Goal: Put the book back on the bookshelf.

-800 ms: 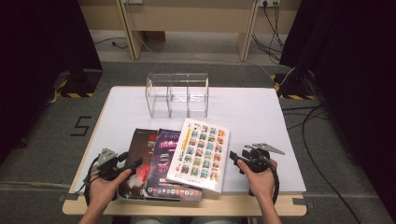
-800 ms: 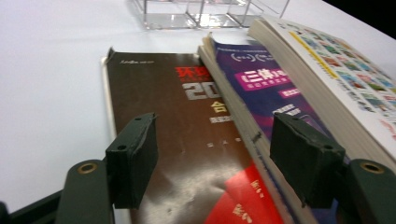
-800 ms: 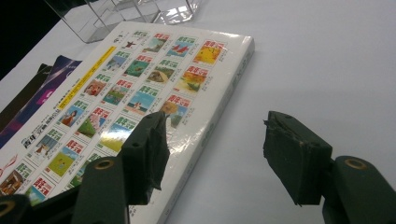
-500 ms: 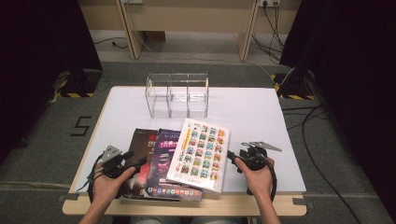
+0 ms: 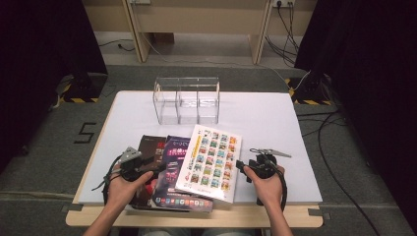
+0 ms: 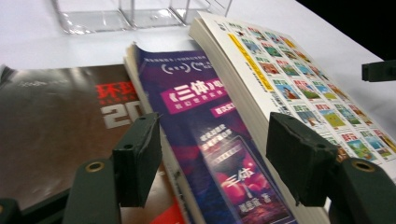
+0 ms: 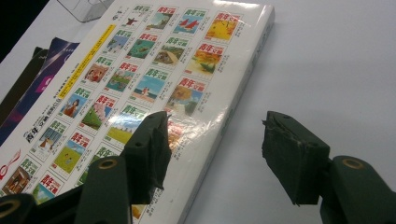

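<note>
The white book (image 5: 210, 163) lies at the near middle of the table, its left part resting on the purple magazine (image 5: 172, 172), which in turn overlaps the dark magazine (image 5: 147, 157) at the left. My right tongs (image 5: 242, 166) sit just beside the white book's right edge, spread wide, with nothing between them; in the right gripper view the edge of the book (image 7: 154, 93) runs under my left jaw while the other jaw hangs over bare table. My left tongs (image 5: 158, 169) are spread too, gripping nothing, low over the purple magazine (image 6: 205, 140), and in the left gripper view the white book's page edge (image 6: 247, 93) stands just inside one jaw.

What worries me is that the three lie stacked askew. If I close the left tongs where they are, I judge I may catch the purple cover along with the white book, or only a few loose pages, and the stack would fan out or drag. On the right, the glossy cover could slip from the pads if I bite too shallow, and the book is thick, so a one-sided lift might let it sag open.

Farther off stands a clear rack (image 5: 187, 101) with compartments, empty as far as I can see. The table (image 5: 275, 118) is white on a wooden frame, on grey carpet, with dark curtains at both sides and cables at the right.
</note>
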Motion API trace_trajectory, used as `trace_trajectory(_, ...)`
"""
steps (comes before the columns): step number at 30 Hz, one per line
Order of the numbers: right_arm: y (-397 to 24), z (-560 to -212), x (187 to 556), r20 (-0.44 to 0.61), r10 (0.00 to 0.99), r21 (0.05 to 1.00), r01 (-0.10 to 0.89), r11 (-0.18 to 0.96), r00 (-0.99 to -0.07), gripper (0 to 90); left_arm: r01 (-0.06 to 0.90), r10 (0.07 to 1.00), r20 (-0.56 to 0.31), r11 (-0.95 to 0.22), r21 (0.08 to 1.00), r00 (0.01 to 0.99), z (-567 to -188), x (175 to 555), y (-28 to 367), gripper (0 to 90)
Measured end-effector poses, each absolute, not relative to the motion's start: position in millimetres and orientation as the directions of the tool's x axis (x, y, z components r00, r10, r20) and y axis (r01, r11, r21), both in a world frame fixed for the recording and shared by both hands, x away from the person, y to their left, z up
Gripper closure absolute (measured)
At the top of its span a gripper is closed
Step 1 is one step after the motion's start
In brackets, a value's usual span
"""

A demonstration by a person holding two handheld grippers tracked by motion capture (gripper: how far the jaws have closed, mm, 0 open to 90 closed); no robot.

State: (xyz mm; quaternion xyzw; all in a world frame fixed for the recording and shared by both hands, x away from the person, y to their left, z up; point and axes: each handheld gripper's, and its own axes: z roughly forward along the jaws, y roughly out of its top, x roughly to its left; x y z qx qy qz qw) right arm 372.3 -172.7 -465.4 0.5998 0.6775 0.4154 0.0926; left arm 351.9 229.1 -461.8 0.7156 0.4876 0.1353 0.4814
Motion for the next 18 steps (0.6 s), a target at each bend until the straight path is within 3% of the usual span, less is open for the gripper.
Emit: trace_trajectory(18,-166,-468,381,0.378,0.893,0.644,0.763,-0.063,-0.244,44.3,0.575,0.784,-0.259,-0.149,0.805,0.565,-452,365,192,37.3)
